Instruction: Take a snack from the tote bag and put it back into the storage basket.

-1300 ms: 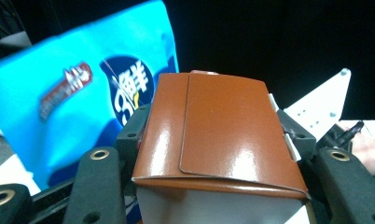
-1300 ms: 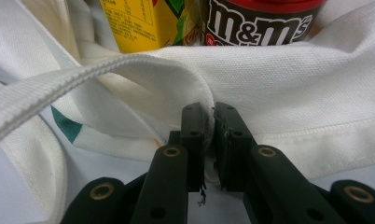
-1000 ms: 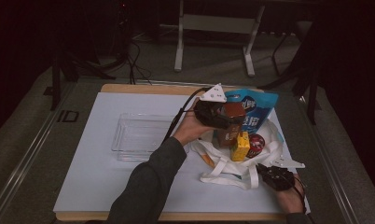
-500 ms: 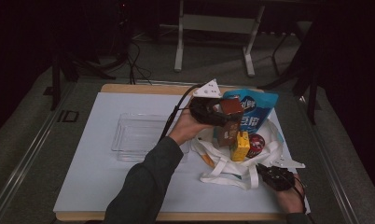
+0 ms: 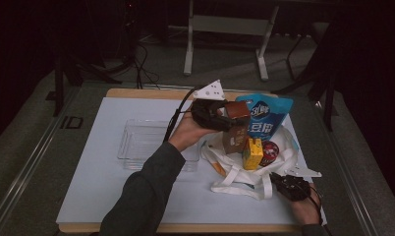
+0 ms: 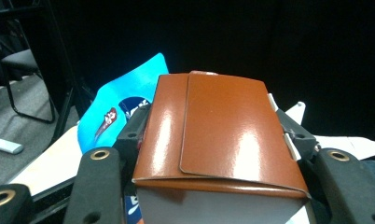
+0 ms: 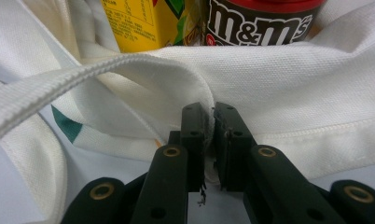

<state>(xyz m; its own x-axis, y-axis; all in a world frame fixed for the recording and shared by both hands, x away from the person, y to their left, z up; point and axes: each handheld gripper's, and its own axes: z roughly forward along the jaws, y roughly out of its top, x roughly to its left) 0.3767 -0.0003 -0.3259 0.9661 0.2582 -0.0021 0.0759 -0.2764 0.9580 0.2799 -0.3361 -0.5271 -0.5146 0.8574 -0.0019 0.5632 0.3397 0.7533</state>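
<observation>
On the left of the table (image 5: pixel 102 196) lies a clear, shallow plastic tray (image 5: pixel 136 142), apart from the rest. The left gripper (image 5: pixel 228 116) is clamped on a glossy brown cardboard carton (image 6: pixel 220 133), held in the air above the white cloth tote bag (image 5: pixel 244 172) — a stiff, probably light box with a slick skin, best squeezed across its flat sides as here. Behind it stands a blue snack pouch (image 5: pixel 263 115) printed "3时". In the bag sit a yellow drink carton (image 7: pixel 139 23) and a dark brown tub (image 7: pixel 262 21) marked "m&m's". The right gripper (image 7: pixel 210 140) pinches the bag's soft, limp hem — the fabric will sag.
</observation>
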